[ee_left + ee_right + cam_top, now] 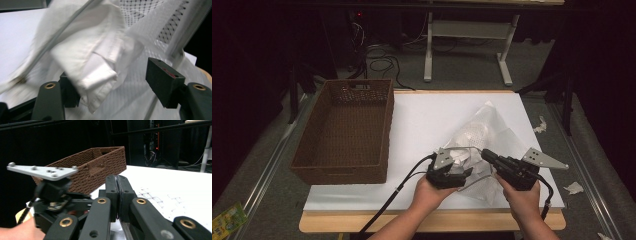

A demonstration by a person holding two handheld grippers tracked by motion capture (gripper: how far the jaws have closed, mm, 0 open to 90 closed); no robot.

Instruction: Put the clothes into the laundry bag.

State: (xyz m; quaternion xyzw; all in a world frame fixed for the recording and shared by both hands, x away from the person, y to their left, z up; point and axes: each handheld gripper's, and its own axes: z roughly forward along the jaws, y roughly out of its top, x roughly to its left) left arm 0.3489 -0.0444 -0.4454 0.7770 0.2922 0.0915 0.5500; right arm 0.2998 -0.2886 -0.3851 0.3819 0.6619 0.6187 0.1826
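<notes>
A translucent white mesh bag [484,131] lies crumpled on the white table top [422,115], right of centre. White folded cloth [458,153] sits at its near left mouth. My left gripper [462,175] is at that mouth. In the left gripper view its jaws [115,80] stand apart, with the white cloth [95,57] hanging over the left jaw and the dotted mesh [150,25] behind it; the pads do not press on it. My right gripper [486,154] is shut on the bag's edge, its jaws [117,180] pressed flat together around a thin strip.
A brown woven basket [339,175] stands on the table's left side, also seen beyond the left gripper in the right gripper view [100,167]. Cables trail off the front edge. A desk frame [467,45] stands behind the table. Paper scraps [573,188] lie right.
</notes>
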